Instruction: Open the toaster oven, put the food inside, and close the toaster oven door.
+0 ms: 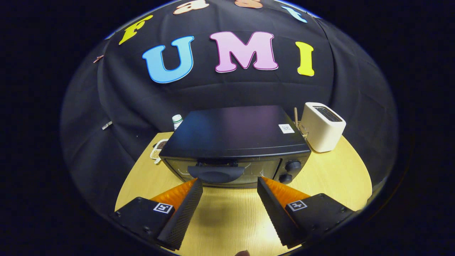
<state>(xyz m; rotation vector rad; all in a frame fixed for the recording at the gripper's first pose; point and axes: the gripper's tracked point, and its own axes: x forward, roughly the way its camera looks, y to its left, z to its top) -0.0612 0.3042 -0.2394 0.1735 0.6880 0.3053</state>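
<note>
Gripper view. The claw (230,183) is released, its two fingers (185,209) spread wide above the light wooden table (227,217), with nothing between them. Just ahead of the fingertips stands the black toaster oven (234,142), door shut, resting on the table. Its curved door handle (216,174) lies just ahead of the left fingertip; two round knobs (292,170) sit on the front panel at the right, one above the other. A small white sticker (286,128) marks the oven's top. Beside the oven's right stands a white pop-up toaster (322,128). Behind the oven's left are a white bottle (177,121) and a small tray of food (159,148), partly hidden.
</note>
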